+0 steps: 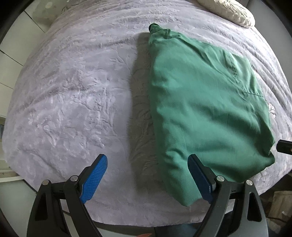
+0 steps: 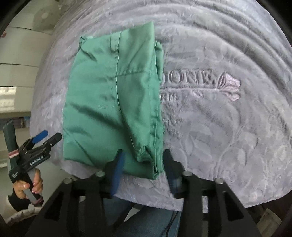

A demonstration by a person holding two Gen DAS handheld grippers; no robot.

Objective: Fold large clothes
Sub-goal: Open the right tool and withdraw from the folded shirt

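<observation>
A green garment [image 1: 204, 102] lies folded into a long panel on the grey bedspread [image 1: 73, 91]; it also shows in the right wrist view [image 2: 113, 102]. My left gripper [image 1: 147, 176] is open and empty at the near edge of the bed, its right finger over the garment's near corner. My right gripper [image 2: 144, 173] is open, its blurred fingers on either side of the garment's near corner, not closed on it. The left gripper also shows in the right wrist view [image 2: 45, 138], held in a hand at the left.
A cream pillow [image 1: 228, 11] lies at the far right of the bed. The bedspread has embossed lettering and a flower motif [image 2: 230, 87] to the right of the garment. White cabinets [image 1: 11, 54] stand to the left. The bed's near edge is just below both grippers.
</observation>
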